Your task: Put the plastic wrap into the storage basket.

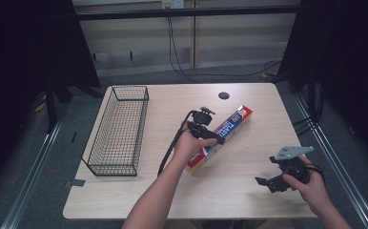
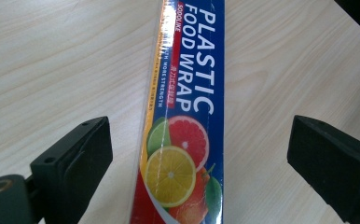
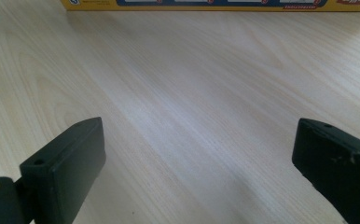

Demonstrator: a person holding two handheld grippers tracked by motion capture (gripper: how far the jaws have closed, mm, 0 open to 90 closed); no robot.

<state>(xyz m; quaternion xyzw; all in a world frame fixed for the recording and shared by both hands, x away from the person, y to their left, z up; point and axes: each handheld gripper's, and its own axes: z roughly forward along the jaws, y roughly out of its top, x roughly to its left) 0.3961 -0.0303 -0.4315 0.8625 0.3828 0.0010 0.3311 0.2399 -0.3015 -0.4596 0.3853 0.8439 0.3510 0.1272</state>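
A long blue and red box of plastic food wrap (image 1: 225, 131) lies slantwise on the middle of the wooden table (image 1: 172, 191). My left gripper (image 1: 210, 136) hovers over the box's middle, jaws open wide. In the left gripper view the food wrap box (image 2: 187, 112) runs up between the two jaws with table showing on both sides. My right gripper (image 1: 270, 183) is held near the table's front right, open, with nothing between its jaws. The right gripper view looks across bare wood to the yellow side of the food wrap box (image 3: 206, 4) at the top edge.
A black wire basket (image 1: 117, 129) stands along the table's left side. A round cable hole (image 1: 224, 95) sits near the far edge. Cables trail on the floor behind the table, and dark stands flank both sides.
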